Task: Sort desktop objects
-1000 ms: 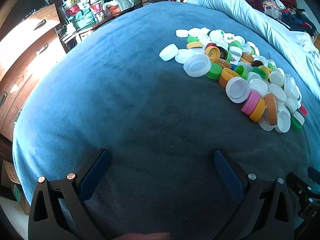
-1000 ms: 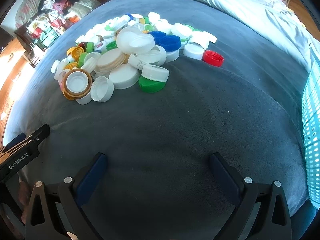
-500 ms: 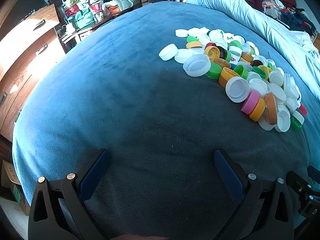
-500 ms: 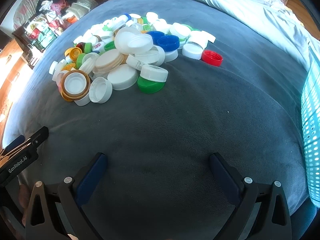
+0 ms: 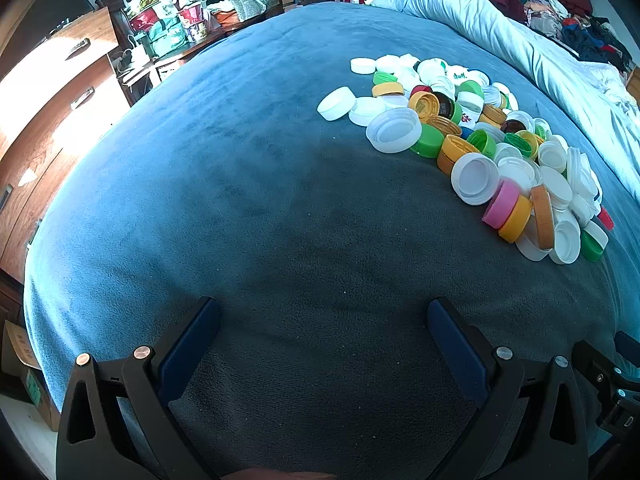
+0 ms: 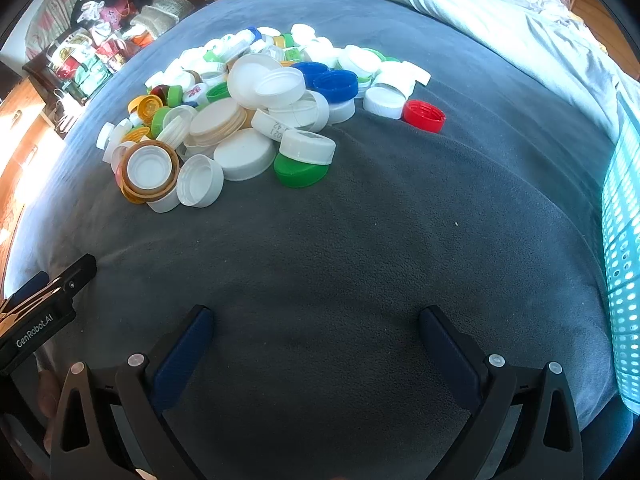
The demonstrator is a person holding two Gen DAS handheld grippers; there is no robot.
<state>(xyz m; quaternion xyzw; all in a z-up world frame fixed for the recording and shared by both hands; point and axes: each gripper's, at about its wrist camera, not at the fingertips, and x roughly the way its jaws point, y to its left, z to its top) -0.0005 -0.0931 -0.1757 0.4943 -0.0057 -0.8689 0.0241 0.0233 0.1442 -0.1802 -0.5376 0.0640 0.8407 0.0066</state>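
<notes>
A pile of plastic bottle caps in white, green, yellow, orange, pink and red lies on a blue-grey blanket. In the right wrist view the same pile holds large white lids, blue caps, a green cap and a lone red cap. My left gripper is open and empty, well short of the pile. My right gripper is open and empty, below the pile. The left gripper's body shows at the right wrist view's left edge.
A light-blue perforated basket stands at the right edge of the right wrist view. A pale quilt lies bunched along the far side. A wooden dresser and cluttered bags stand to the left of the bed.
Both grippers stay open. The right wrist view has drifted slightly toward the pile; the left view is almost unchanged.
</notes>
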